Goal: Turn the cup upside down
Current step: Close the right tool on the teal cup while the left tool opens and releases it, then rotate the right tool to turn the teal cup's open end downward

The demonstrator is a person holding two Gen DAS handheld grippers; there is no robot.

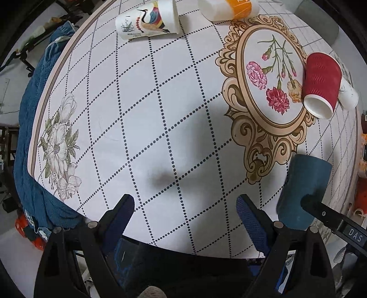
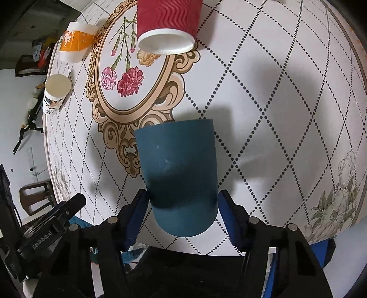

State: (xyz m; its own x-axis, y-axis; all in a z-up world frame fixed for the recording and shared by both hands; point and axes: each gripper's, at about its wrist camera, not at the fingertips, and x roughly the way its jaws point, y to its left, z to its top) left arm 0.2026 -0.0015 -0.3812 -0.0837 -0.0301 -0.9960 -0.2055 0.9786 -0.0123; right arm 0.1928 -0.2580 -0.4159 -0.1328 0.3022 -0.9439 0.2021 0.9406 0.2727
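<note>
My right gripper [image 2: 182, 201] is clamped on the dark teal cup [image 2: 177, 174], its two blue pads [image 2: 226, 213] pressed against opposite sides of the cup's lower body, near the end closest to my wrist. The cup stands out along the fingers over the near part of the table, its far end toward the ornate gold frame [image 2: 135, 91] printed on the tablecloth [image 2: 275, 91]; I cannot tell from here which end is the mouth, or whether it touches the cloth. From my left wrist view the same teal cup [image 1: 302, 190] sits at the right edge of the picture, with one black finger of the right gripper [image 1: 321, 213] lying across it. My left gripper [image 1: 185, 211] hangs with its jaws spread wide and nothing between them, above bare diamond-patterned cloth [image 1: 160, 103]. A red ribbed paper cup [image 1: 321, 84] lies on its side at the right rim of the printed carnation medallion, white mouth toward me, with a white cup [image 1: 348, 94] just behind it. At the far side of the table a white cup with a crane picture [image 1: 149, 20] and a white cup with an orange band [image 1: 229, 9] also lie on their sides. A blue quilted cloth [image 1: 34, 137] hangs beside the table's left edge.
</note>
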